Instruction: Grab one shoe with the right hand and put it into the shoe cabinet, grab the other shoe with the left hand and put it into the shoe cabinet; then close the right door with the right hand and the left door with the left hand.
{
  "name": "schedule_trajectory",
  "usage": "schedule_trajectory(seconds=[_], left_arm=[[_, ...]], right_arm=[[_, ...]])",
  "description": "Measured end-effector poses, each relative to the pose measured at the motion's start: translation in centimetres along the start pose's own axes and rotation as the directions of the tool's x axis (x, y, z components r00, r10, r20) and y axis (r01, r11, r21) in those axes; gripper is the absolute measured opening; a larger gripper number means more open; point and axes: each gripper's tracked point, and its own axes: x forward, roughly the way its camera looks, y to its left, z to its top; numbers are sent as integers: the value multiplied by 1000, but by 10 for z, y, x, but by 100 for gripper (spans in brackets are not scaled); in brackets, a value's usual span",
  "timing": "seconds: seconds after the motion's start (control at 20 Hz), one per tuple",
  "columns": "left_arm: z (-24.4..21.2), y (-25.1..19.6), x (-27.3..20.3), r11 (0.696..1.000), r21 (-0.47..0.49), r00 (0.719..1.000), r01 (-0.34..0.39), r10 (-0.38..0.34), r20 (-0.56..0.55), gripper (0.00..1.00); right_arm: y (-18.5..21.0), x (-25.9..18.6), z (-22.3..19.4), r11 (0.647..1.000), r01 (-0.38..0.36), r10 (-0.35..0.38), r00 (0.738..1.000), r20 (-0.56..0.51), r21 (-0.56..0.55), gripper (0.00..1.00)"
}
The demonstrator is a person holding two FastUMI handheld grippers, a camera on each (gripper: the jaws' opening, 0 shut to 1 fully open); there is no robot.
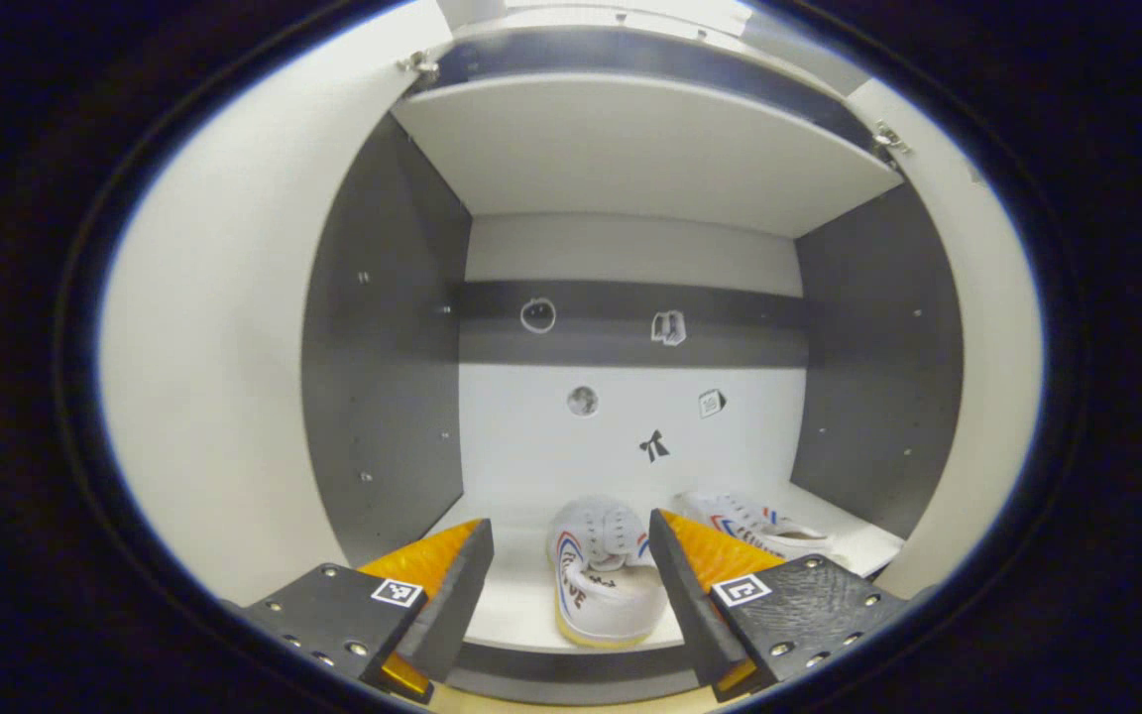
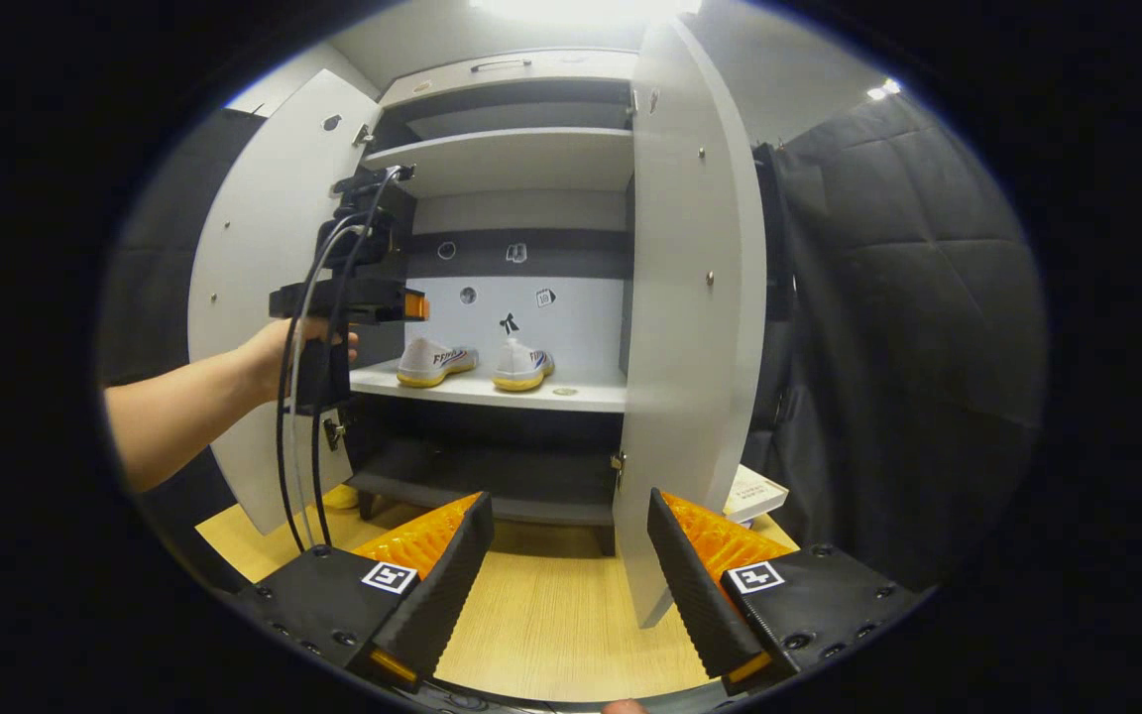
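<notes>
Left gripper [image 1: 571,575]: fingers spread apart, nothing between them, held level by a hand [image 2: 279,357] on an outstretched forearm. Right gripper [image 2: 566,565]: fingers spread, empty.

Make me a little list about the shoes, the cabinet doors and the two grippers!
shoes: two white shoes side by side on the middle shelf
left door: open
right door: open
left gripper: open, empty, pointing at a shoe on the shelf
right gripper: open, empty, back from the cabinet, above the wooden floor
left to do: shut both doors
</notes>
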Motion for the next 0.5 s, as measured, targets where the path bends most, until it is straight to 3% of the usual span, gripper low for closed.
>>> schedule_trajectory(seconds=[0.5], left_arm=[[64, -17, -126, 996, 52, 986, 76, -82, 146, 88]], right_arm=[[-20, -20, 58, 1000, -7, 6, 993, 118, 9, 98]])
